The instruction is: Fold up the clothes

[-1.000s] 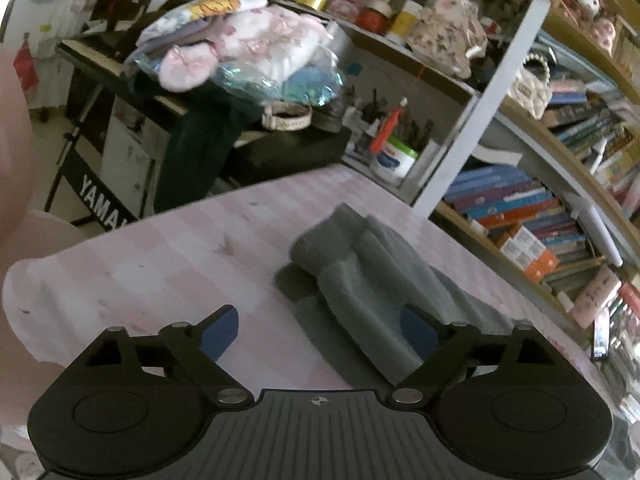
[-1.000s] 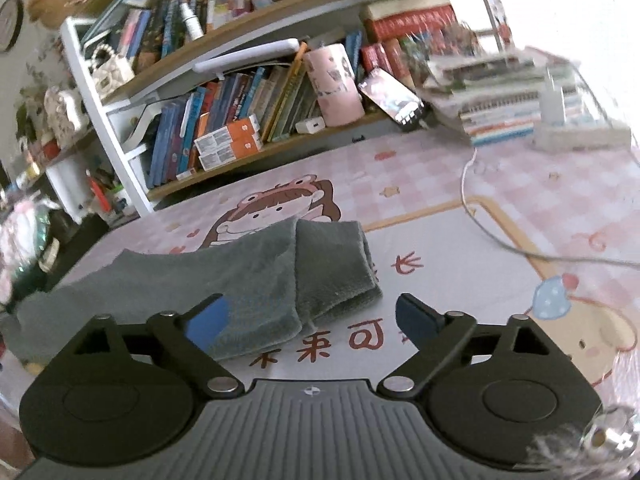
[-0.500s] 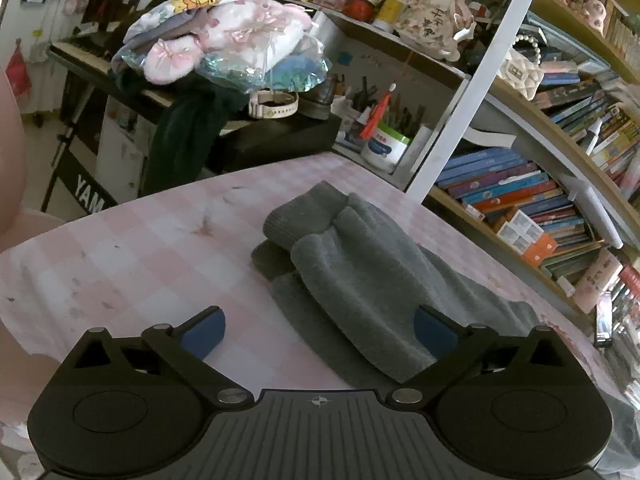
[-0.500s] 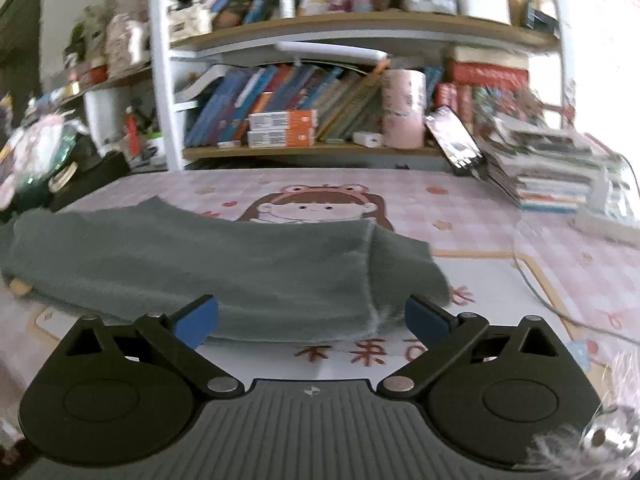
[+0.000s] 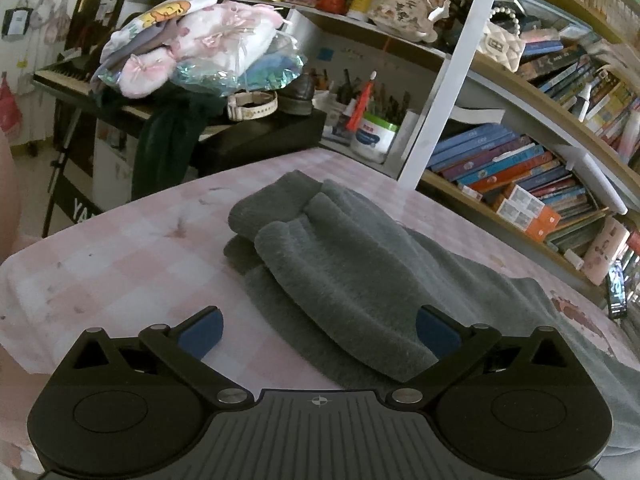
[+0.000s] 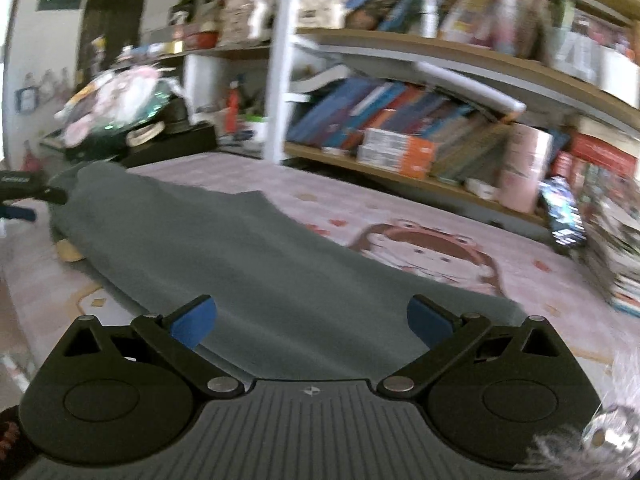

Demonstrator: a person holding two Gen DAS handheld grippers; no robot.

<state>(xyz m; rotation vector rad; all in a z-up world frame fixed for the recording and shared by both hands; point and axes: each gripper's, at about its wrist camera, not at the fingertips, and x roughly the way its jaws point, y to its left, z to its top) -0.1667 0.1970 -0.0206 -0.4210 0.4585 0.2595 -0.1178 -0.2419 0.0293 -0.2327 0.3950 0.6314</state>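
A grey fleece garment [image 5: 360, 264] lies on the pink checked tablecloth [image 5: 120, 256], its sleeves folded over at the far end. My left gripper [image 5: 318, 330] is open and empty, just above the garment's near edge. In the right wrist view the same garment [image 6: 256, 264] stretches away to the left. My right gripper [image 6: 312, 322] is open and empty, over the garment's near end. The left gripper's tip [image 6: 24, 200] shows at the far left of that view.
A bookshelf [image 5: 520, 184] with a white post [image 5: 444, 80] runs along the table's far side. A keyboard stand with a heap of bags and clothes [image 5: 192, 52] stands at the table's far left. A phone [image 6: 564, 216] and stacked books [image 6: 616, 240] lie at right.
Both grippers have moved closer to the garment. The right gripper has swung left, so the garment now runs under its jaws. Both have stayed open.
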